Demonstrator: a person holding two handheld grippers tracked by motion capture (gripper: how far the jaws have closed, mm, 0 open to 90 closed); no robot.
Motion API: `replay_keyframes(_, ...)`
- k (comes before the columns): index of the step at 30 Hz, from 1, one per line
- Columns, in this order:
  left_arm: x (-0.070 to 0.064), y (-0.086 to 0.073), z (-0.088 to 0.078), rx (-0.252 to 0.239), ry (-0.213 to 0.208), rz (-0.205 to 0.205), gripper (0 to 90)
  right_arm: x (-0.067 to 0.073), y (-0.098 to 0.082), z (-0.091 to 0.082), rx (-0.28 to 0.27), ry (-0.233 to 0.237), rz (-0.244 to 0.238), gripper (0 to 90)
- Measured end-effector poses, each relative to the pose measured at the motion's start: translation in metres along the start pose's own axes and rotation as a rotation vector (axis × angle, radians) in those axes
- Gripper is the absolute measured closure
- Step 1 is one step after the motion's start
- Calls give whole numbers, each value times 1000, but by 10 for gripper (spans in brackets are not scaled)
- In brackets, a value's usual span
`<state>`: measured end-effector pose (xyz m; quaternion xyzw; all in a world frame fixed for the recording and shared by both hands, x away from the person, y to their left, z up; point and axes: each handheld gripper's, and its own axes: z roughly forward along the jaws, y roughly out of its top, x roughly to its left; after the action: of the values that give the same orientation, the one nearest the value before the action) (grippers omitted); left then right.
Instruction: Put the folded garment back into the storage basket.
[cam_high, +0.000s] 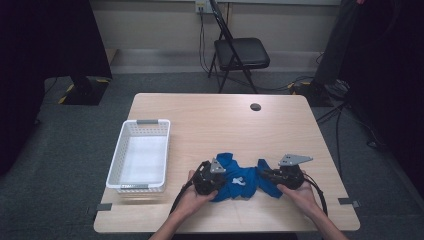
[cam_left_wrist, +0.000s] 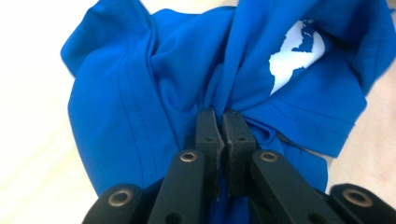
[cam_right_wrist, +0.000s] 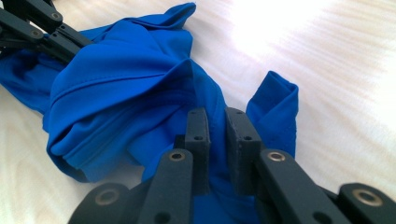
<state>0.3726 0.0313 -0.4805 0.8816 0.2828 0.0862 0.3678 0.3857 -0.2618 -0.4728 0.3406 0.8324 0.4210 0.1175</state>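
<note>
A crumpled blue shirt (cam_high: 246, 189) with a white print (cam_high: 239, 181) lies near the front edge of the wooden table (cam_high: 225, 120). My left gripper (cam_high: 221, 176) sits at the shirt's left side, a hand around it. In the left gripper view the jaws (cam_left_wrist: 223, 116) are pressed together on a bunched fold of the shirt (cam_left_wrist: 140, 93), close to the white print (cam_left_wrist: 292, 56). My right gripper (cam_high: 266, 175) is at the shirt's right side. Its jaws (cam_right_wrist: 217, 116) pinch a fold of the shirt (cam_right_wrist: 121, 93), with cloth in the narrow gap between them. The left gripper (cam_right_wrist: 79, 45) appears at that view's top left.
A white slatted basket (cam_high: 116, 160) stands on the table's left side with nothing in it. A round cable hole (cam_high: 255, 106) is at the back of the table. A black folding chair (cam_high: 240, 52) stands beyond the table, and dark equipment flanks both sides of the room.
</note>
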Motion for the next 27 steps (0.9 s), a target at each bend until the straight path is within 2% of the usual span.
replay_keyframes(4, -16, -1, -1, 4, -44, 28, 865, 5, -3, -8, -19, 9, -3, 812)
replay_keyframes(9, -34, 4, 4, 12, -89, 61, 864, 5, 5, -18, -88, 14, 14, 812)
replay_keyframes(11, -40, 7, 8, 15, -104, 80, 863, 4, 8, -19, -107, 17, 18, 813)
replay_keyframes(13, -49, 11, 13, 5, -129, 121, 844, 4, 12, -18, -123, 20, 24, 812)
replay_keyframes(16, -56, 16, 17, 11, -135, 124, 844, 6, 17, -16, -156, 41, 15, 812)
replay_keyframes(23, -61, 19, 20, 6, -160, 131, 847, 21, 25, 1, -133, 78, -19, 809)
replay_keyframes(27, -58, 19, 16, -8, -168, 122, 792, 29, 22, 11, -94, 88, -45, 801)
